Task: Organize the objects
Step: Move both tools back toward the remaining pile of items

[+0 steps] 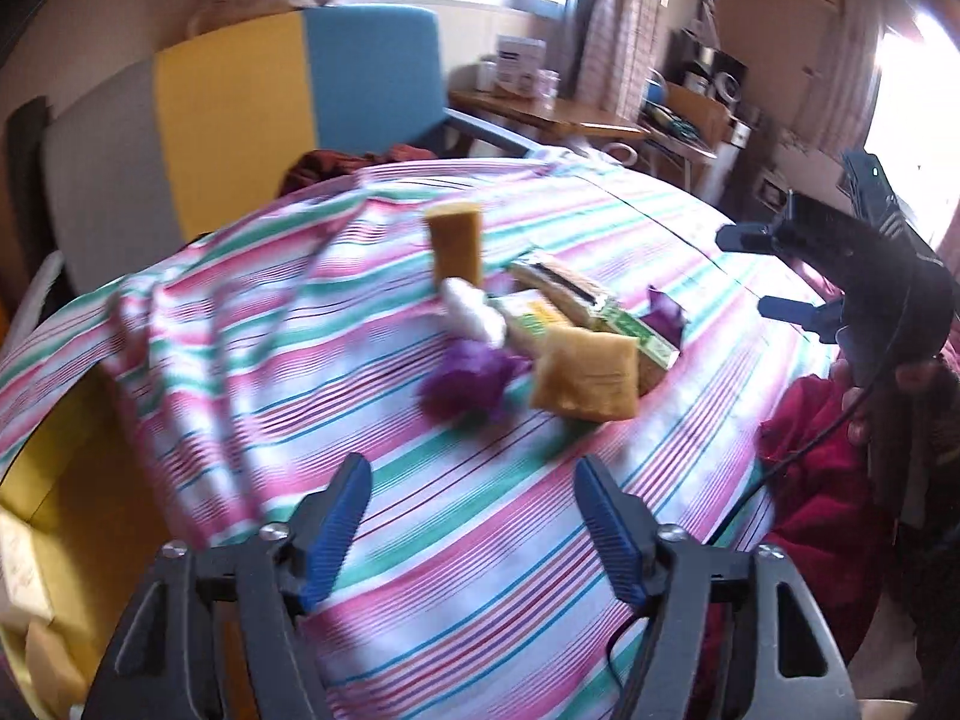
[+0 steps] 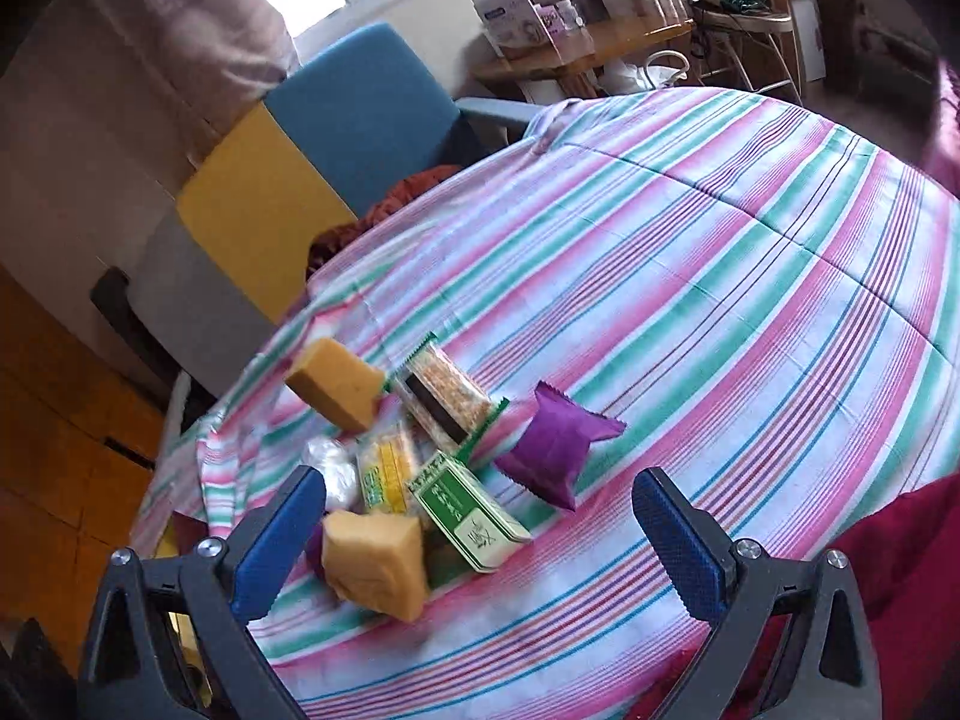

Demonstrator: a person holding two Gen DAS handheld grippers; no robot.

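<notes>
A pile of snack packets lies on the striped cloth (image 1: 420,540). It holds two tan packets (image 1: 585,381) (image 2: 336,384), a purple packet (image 2: 555,447), a green box (image 2: 474,510), a clear bar with green ends (image 2: 444,402), a yellow-green packet (image 2: 387,471) and a white one (image 1: 474,309). My left gripper (image 1: 474,480) hovers open in front of the pile, nothing between its fingers. In the left wrist view my right gripper (image 1: 759,273) shows to the right of the pile, open and empty. In its own view the right gripper (image 2: 480,486) frames the near packets.
A yellow bin (image 1: 48,480) with pale packets inside sits low at the left beside the cloth. A blue and yellow chair (image 2: 360,114) stands behind the cloth. Red fabric (image 1: 828,468) lies at the right edge. A cluttered wooden desk (image 1: 540,114) is further back.
</notes>
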